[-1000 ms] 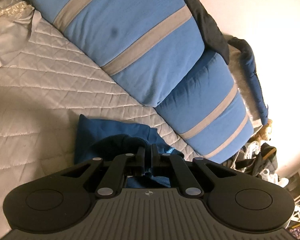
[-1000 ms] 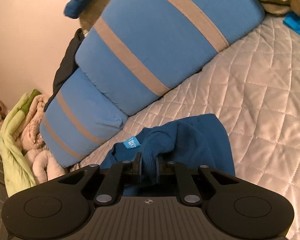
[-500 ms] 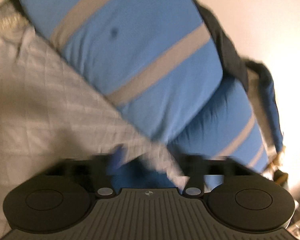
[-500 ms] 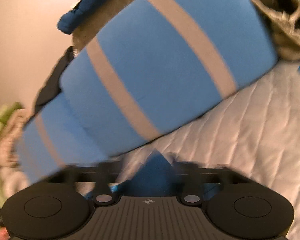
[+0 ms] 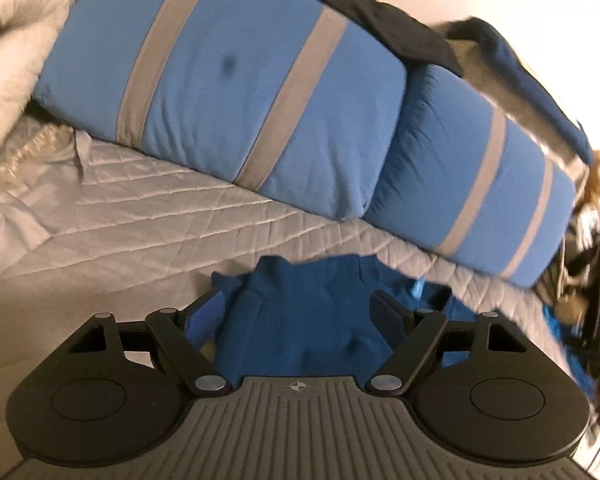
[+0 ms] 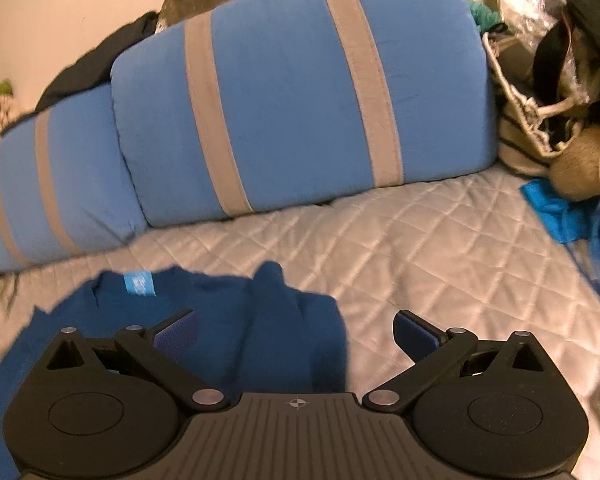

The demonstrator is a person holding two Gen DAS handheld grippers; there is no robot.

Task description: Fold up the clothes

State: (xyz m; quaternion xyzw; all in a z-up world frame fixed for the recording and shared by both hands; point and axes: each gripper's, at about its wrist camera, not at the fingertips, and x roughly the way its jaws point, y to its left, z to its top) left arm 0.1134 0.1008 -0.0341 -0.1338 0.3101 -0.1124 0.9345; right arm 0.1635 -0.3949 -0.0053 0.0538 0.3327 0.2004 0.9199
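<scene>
A lived-in home bedroom is showing here: a grey diamond-quilted bedspread (image 6: 440, 240) is covering the bed, two blue cushions with grey stripes (image 6: 296, 92) are leaning against a plain beige wall (image 5: 540, 8), and loose heaps of clothing (image 6: 560, 80) are lying alongside.

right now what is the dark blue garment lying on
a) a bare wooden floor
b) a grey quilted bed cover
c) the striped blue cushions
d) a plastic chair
b: the dark blue garment lies spread on the grey quilted bed cover, in front of the striped blue cushions, not on them.
</scene>
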